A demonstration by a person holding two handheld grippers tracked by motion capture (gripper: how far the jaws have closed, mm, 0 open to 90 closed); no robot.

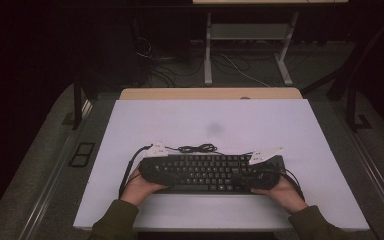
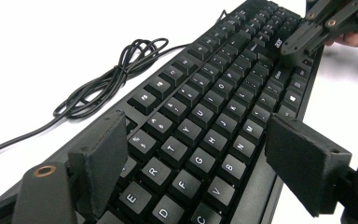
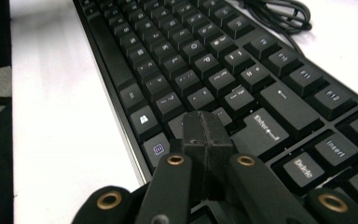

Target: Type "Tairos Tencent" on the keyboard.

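A black keyboard point(image 1: 205, 172) lies across the near half of the white table point(image 1: 205, 115), its coiled black cable point(image 1: 197, 148) bunched just behind it. My left gripper point(image 1: 154, 171) is at the keyboard's left end. In the left gripper view it point(image 2: 193, 128) stands open, one pad over the far edge and the other off the near edge, with the keys point(image 2: 205, 107) between the jaws and not pinched. My right gripper point(image 1: 260, 175) is at the right end. Its jaws point(image 3: 206, 126) are shut together with nothing between them, the tip over the keys near Enter point(image 3: 261, 128).
The person's hands and green sleeves point(image 1: 115, 220) come in at the table's front edge. A faint dark smudge point(image 1: 214, 129) marks the tabletop behind the cable. Beyond the table stand a wooden edge point(image 1: 210, 93) and a white desk frame point(image 1: 247, 32) with floor cables.
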